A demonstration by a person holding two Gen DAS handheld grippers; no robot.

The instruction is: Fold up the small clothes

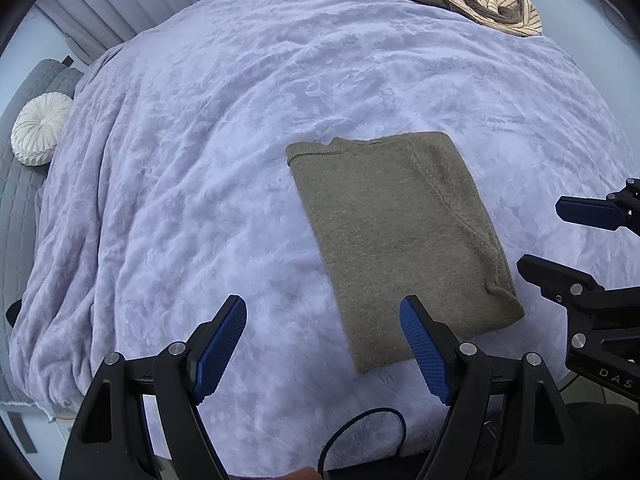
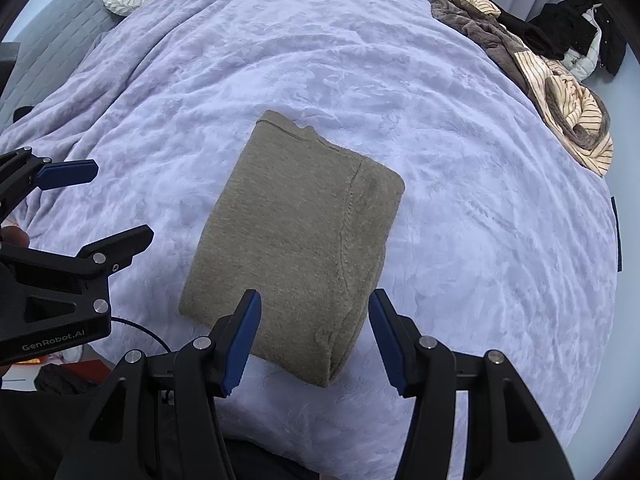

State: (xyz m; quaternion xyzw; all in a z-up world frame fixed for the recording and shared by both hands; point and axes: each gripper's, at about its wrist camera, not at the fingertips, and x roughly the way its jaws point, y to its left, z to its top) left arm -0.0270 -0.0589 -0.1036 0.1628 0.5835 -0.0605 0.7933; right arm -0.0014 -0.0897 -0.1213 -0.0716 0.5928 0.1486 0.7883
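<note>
Olive knit garment (image 2: 296,240), lengthwise away, neckline far.

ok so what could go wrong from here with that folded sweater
Both the left gripper and right gripper are open near the folded olive sweater. Pinching only its top layer could pull the fold apart. The plush lavender blanket might get caught in the grip too. The unfolded clothes pile lies far across the bed, so reaching for it risks dragging over the sweater.
</note>
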